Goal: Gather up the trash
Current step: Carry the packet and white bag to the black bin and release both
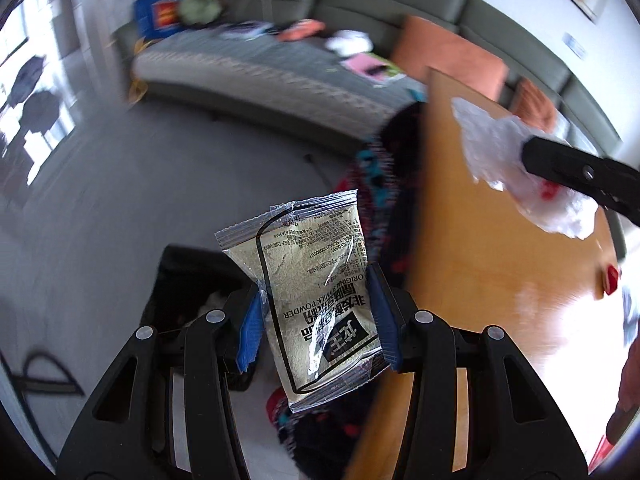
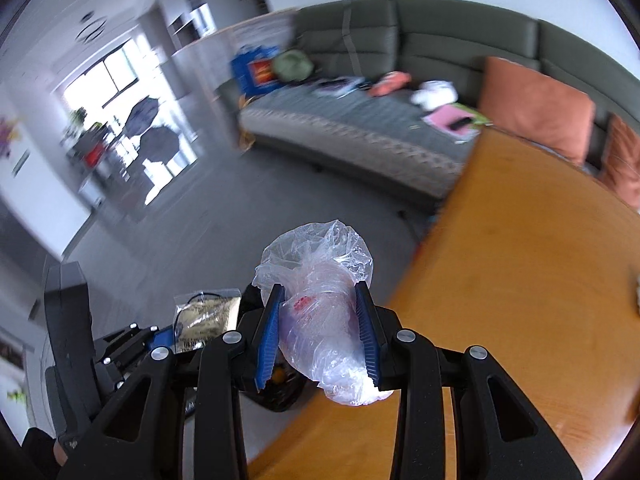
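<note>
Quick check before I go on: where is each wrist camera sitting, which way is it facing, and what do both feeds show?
Left wrist: on the left claw, facing down past the wooden table edge to the floor; its pads clamp a soymilk powder packet.
Right wrist: on the right claw, facing down over the table edge toward the grey sofa; its pads clamp a crumpled plastic bag.
Shared: table, sofa, both items, each other's claw.

One sachet (image 1: 316,300), one plastic bag (image 2: 324,312), two cushions (image 2: 536,108).

Grey sofa (image 2: 420,40), wooden table (image 2: 520,280)
</note>
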The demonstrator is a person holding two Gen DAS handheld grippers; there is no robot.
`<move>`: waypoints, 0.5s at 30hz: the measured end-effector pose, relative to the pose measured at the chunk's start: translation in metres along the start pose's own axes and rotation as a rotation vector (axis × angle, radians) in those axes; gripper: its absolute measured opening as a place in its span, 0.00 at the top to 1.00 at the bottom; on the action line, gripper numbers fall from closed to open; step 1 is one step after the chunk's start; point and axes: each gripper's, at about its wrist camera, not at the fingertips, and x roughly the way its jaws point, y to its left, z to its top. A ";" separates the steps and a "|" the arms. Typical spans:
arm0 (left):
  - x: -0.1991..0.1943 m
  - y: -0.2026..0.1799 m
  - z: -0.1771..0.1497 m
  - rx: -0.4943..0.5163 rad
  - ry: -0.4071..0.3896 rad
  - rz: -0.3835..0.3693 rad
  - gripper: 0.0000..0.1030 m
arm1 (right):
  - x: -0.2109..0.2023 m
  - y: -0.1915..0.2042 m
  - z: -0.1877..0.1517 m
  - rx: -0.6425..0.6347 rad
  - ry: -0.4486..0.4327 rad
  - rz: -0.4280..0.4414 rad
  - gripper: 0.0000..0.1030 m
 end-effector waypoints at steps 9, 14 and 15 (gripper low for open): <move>0.007 0.115 -0.033 -0.245 0.054 0.134 0.55 | 0.057 0.092 -0.005 -0.149 0.119 0.104 0.64; 0.013 0.153 -0.045 -0.312 0.090 0.186 0.54 | 0.085 0.131 -0.006 -0.208 0.174 0.140 0.63; 0.014 0.158 -0.046 -0.322 0.096 0.194 0.54 | 0.090 0.138 -0.006 -0.216 0.182 0.143 0.62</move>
